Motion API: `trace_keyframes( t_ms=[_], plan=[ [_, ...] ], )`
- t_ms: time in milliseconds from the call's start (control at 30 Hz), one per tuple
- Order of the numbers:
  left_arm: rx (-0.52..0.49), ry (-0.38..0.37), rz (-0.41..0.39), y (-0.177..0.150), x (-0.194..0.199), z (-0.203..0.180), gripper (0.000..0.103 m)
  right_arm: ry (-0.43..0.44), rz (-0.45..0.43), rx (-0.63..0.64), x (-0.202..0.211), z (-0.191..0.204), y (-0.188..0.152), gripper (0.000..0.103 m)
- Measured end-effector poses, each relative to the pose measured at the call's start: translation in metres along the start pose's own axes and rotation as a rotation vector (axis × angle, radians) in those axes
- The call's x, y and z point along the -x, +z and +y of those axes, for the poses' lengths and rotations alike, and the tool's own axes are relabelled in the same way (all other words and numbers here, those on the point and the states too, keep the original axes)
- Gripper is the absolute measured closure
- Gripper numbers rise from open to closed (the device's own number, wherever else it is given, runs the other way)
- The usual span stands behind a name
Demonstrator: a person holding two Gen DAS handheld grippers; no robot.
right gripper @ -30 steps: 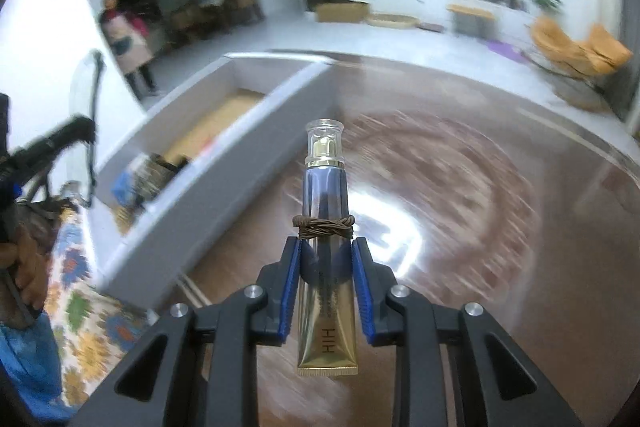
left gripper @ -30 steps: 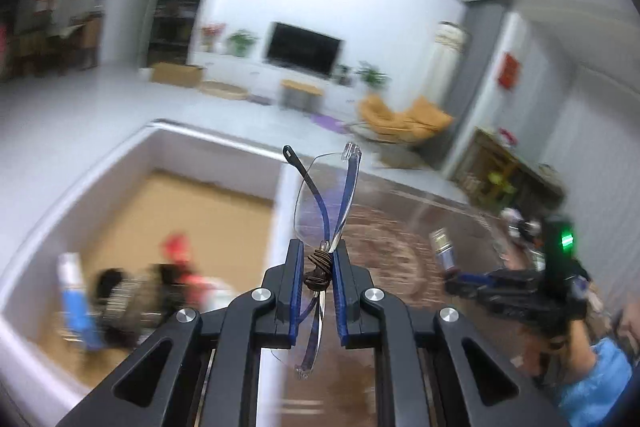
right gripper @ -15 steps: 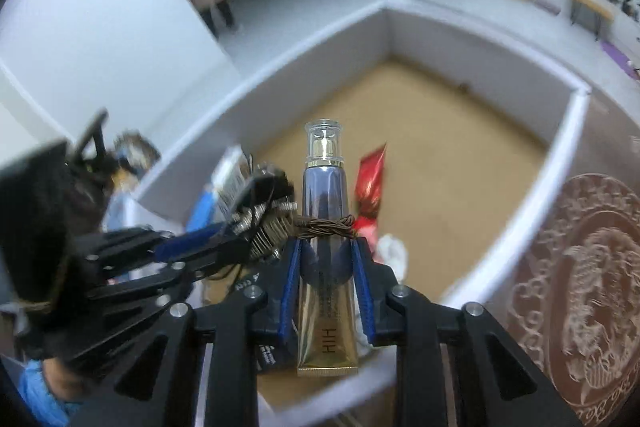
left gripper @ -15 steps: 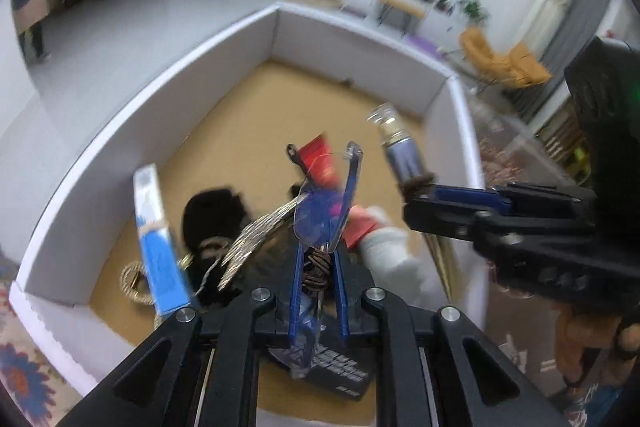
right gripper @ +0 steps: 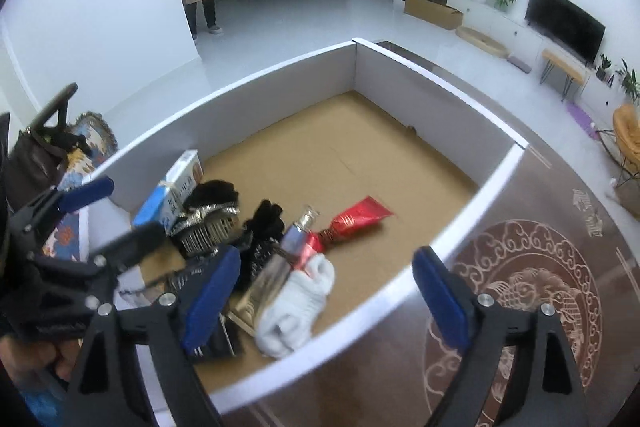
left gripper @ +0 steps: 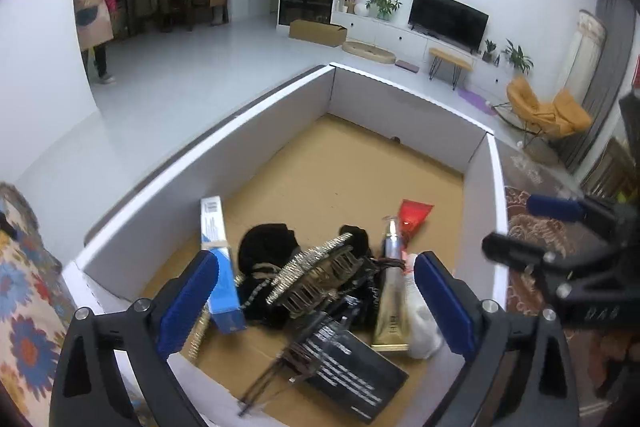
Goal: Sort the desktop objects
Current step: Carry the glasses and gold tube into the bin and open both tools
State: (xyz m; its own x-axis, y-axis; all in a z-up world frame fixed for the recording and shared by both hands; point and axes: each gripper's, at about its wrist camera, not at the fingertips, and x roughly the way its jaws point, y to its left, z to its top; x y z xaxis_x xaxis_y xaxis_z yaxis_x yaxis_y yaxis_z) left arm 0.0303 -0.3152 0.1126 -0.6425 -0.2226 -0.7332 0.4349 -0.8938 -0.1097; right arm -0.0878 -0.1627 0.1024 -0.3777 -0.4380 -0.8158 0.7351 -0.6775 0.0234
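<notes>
Over white cardboard box [left gripper: 276,131], both grippers [left gripper: 316,291] [right gripper: 326,287] opening, empty, glossy gold-silver tube [left gripper: 392,291] lying cap pointing away.

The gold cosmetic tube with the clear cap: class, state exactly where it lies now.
In the left wrist view the gold cosmetic tube lies inside the white box, right of centre, between the black pile and the white sock.

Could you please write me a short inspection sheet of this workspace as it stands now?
Surface: patterned brown tabletop bearing a white-walled cardboard box.
Job's things: gold-and-silver cosmetic tube, red tube, blue-white carton, white sock, all inside the box.
Clutter: rhinestone hair claw on black fabric.
Grippers: left hand-held gripper and right hand-held gripper opening, nothing between pads.
Cables: nothing seen.
Surroundings: living room, television.
</notes>
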Motion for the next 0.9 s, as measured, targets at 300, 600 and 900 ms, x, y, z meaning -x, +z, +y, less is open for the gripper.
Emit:
trace_keyframes(
  t_ms=[300, 600, 900],
  plan=[
    [0.007, 0.098, -0.019, -0.001, 0.016, -0.002, 0.001, -0.011, 0.009, 0.035, 0.002, 0.007, -0.011, 0.014],
    [-0.034, 0.149, -0.070, 0.002, 0.035, -0.009, 0.001, -0.004, 0.013, 0.053, 0.002, 0.012, -0.012, 0.014],
    [0.103, 0.033, 0.011, 0.007, 0.034, 0.006, 0.000, 0.004, 0.001, 0.022, 0.000, 0.001, -0.016, 0.014]
  ],
)
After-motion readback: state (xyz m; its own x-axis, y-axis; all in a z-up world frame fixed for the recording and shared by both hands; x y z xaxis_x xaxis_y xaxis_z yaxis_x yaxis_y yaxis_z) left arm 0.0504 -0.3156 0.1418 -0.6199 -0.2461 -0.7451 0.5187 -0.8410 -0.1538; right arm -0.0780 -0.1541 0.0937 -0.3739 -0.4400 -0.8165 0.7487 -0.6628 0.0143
